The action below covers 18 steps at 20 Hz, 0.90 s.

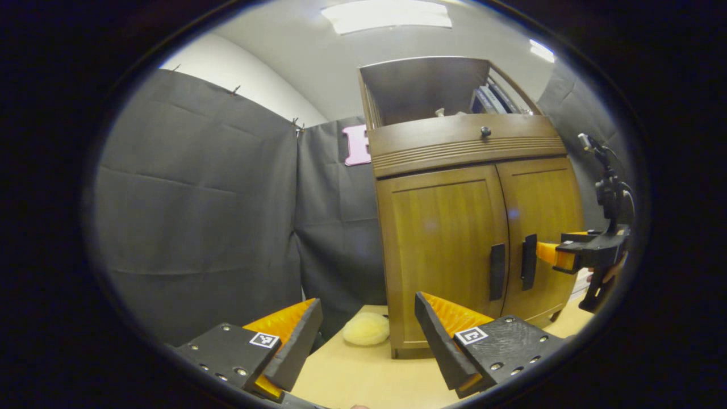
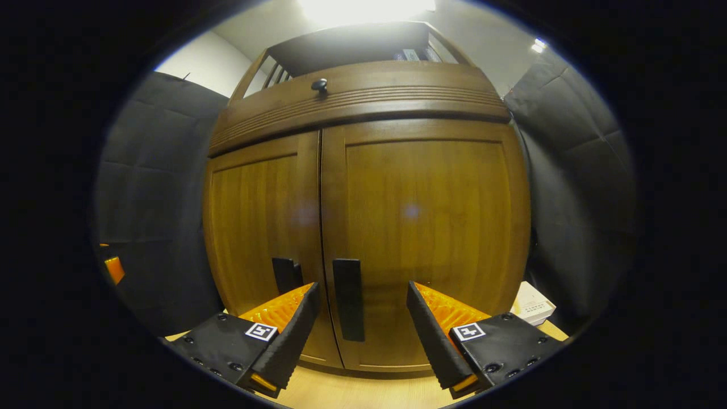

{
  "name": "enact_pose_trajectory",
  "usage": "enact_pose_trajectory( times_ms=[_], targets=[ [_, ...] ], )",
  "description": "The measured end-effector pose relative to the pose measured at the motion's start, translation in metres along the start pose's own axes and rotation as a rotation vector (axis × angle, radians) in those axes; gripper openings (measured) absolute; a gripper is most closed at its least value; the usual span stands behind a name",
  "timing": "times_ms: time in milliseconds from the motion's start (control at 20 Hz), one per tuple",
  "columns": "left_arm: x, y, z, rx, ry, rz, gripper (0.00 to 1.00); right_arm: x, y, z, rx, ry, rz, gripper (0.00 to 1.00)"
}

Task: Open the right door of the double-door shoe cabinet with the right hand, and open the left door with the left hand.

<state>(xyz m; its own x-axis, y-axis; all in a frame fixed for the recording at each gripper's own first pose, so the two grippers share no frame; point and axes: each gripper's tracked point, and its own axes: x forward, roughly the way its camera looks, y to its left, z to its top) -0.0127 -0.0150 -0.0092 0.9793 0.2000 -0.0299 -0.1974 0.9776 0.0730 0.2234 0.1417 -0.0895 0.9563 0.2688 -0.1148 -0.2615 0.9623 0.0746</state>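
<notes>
1. The left gripper hangs well back from the shoe cabinet, low over the table and off to the cabinet's left, with its jaws wide apart and nothing between them. A pale fluffy ball lies on the table just beside the cabinet's left foot.
2. The left door is closed, and its handle sits at its inner edge, untouched.
3. The right door is closed too. Its handle stands between the spread fingers of the right gripper, whose jaws are apart and not yet pressing on it. In the left gripper view, that gripper points level at the door front, close to the handle.
4. A small box lies on the table near the cabinet's right side.
5. Risks, as I judge them:
   - The two handles stand near each other, so the right gripper's left finger could catch the left door's handle when closing.
   - A shallow hold could slip off when pulling.
   - Pulling hard might slide the whole cabinet.
   - The box could block the right door's swing.
</notes>
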Motion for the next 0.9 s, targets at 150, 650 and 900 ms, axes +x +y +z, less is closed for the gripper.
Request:
enact_pose_trajectory(
  times_ms=[150,650,900],
  targets=[
    [0.001,0.001,-0.005,0.012,0.013,0.006,1.00,0.020,0.003,-0.012,-0.004,0.024,-0.012,0.96],
    [-0.001,0.002,-0.009,0.018,0.054,0.018,1.00,0.063,0.008,-0.037,0.011,0.063,-0.041,0.63],
    [-0.001,0.002,-0.009,0.016,0.060,0.011,1.00,0.067,0.013,-0.038,0.003,0.070,-0.060,0.36]
  ],
)
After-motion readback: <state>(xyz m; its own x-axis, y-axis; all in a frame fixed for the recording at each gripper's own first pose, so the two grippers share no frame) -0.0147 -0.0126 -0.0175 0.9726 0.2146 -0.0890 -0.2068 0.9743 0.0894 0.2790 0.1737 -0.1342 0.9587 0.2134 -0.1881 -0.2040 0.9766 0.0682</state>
